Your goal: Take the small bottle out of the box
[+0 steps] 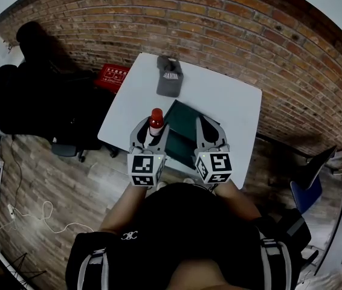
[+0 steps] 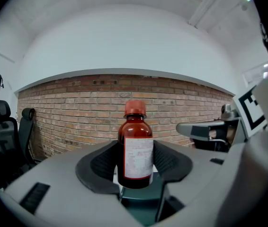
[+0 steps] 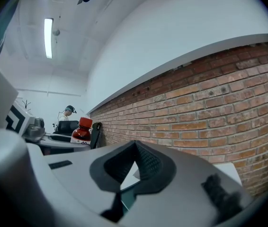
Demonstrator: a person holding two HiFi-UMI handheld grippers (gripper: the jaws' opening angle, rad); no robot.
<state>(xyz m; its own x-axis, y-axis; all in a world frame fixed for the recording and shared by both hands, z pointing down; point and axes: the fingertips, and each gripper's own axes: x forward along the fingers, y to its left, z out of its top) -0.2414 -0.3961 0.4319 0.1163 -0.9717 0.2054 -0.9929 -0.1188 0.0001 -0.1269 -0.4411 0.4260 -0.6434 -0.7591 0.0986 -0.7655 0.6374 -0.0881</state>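
Your left tongs [image 1: 153, 132] are grasping the one small bottle [image 1: 156, 121] by its sides. It stands upright between the dark pads, amber-brown with a red cap. In the left gripper view the bottle [image 2: 135, 148] carries a white label with faint print, too fine to read. Its base shows bare, with the green of the box below it.

Your right tongs [image 1: 210, 132] are clenched on nothing. In the right gripper view their [image 3: 135, 148] tips meet in a point, and only a sliver of the desk and box shows in the gap beneath them.

There is one box [image 1: 183, 122], dark green, lying by the near edge of the white desk [image 1: 231, 101]. Both tongs hang over it, so its near part is hidden. The bottle is held at the box's left edge, near the desk's near-left corner.

One grey cap [image 1: 170, 77] sits at the desk's far edge, toward the far-left corner. It has white lettering on the front that I cannot make out.

A red crate [image 1: 112, 77] stands on the floor against the desk's left edge. It bears white print too small to read.

In the right gripper view the bottle [image 3: 82, 130] shows small at the left, its lower part cut off behind the other tongs. Far behind it is one person [image 3: 67, 112].
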